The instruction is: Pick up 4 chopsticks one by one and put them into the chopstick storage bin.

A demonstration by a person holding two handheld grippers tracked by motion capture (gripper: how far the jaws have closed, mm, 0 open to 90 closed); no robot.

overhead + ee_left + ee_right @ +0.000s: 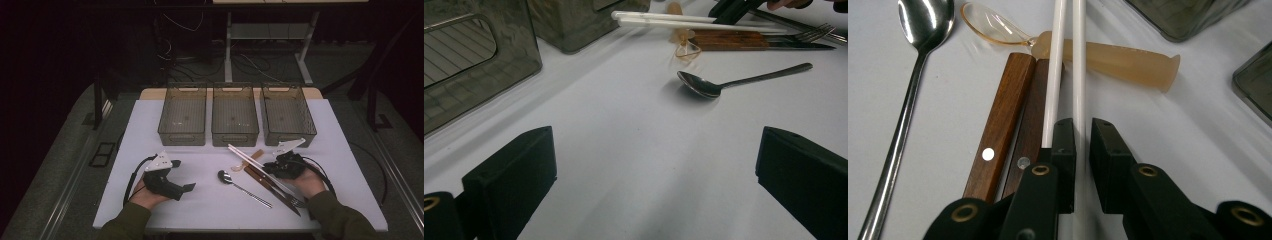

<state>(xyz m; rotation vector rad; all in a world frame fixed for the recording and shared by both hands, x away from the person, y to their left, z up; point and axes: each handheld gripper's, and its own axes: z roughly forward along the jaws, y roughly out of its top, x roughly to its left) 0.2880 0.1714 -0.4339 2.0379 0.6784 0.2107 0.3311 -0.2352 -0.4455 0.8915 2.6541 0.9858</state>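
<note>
A pair of white chopsticks point(248, 155) point(1068, 60) lies across two wooden-handled pieces of cutlery point(261, 177) point(1008, 105) right of the table's middle. My right gripper point(268, 167) point(1083, 132) is down on them, jaws shut on one white chopstick, while the other stick runs just outside its left jaw. A metal spoon point(226, 177) point(704, 86) point(923, 20) lies left of the pile, and an amber plastic spoon point(240, 166) point(998, 25) lies under the chopsticks. My left gripper point(183, 175) point(654, 160) rests on the table at the left, jaws wide open on nothing.
Three dark see-through bins point(183, 114) point(235, 115) point(288, 112) stand in a row at the back of the white table point(150, 130). A fork point(296, 201) lies by the right hand. One bin's wall point(469, 75) is close at the left in the left gripper view.
</note>
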